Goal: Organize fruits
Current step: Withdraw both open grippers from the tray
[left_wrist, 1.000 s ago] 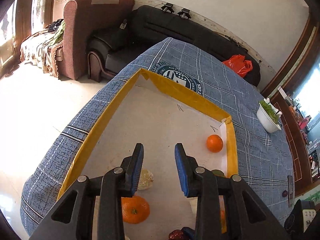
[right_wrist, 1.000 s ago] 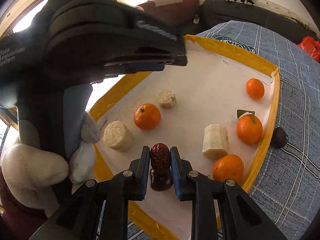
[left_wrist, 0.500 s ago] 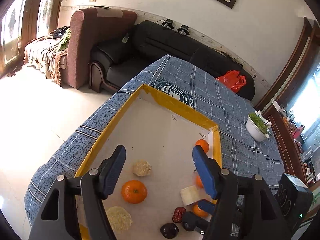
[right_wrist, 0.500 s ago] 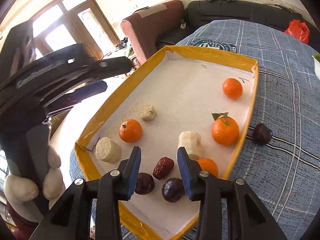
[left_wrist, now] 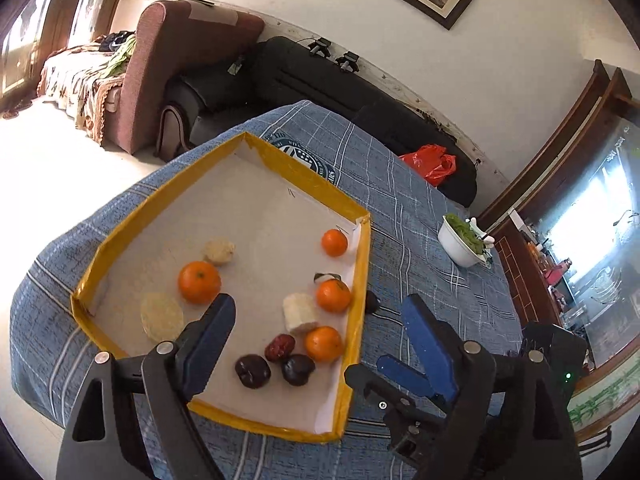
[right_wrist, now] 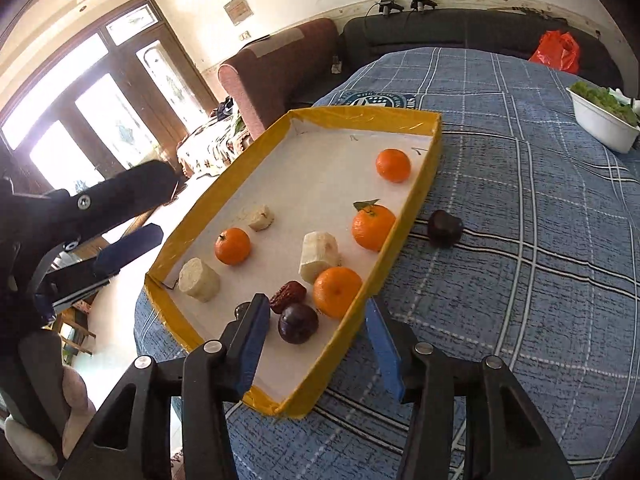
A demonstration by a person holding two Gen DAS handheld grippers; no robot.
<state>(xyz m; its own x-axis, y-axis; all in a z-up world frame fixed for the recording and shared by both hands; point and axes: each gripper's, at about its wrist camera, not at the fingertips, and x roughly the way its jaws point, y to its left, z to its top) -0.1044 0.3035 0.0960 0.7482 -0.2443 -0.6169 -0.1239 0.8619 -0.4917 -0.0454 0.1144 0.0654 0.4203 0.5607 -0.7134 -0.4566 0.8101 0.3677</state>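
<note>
A yellow-rimmed tray (left_wrist: 362,280) (right_wrist: 224,208) on the blue checked table holds several oranges (left_wrist: 199,282) (right_wrist: 337,291), white banana pieces (left_wrist: 300,313) (right_wrist: 319,257), a red date (left_wrist: 279,347) (right_wrist: 288,291) and two dark plums (left_wrist: 252,371) (right_wrist: 298,323). Another dark plum (right_wrist: 445,228) lies on the cloth just right of the tray, half hidden in the left wrist view (left_wrist: 372,302). My left gripper (left_wrist: 320,334) is open and empty, raised above the tray's near end. My right gripper (right_wrist: 316,340) is open and empty above the tray's near right corner.
A white bowl of greens (left_wrist: 460,240) (right_wrist: 604,116) stands on the table's far right. A red bag (left_wrist: 430,162) lies on the black sofa behind. A brown armchair (left_wrist: 160,76) is at the far left. The left gripper shows at the left of the right wrist view (right_wrist: 100,232).
My right gripper let go of the red date in the tray, opened and pulled back up. My left gripper opened wide and rose away from the tray.
</note>
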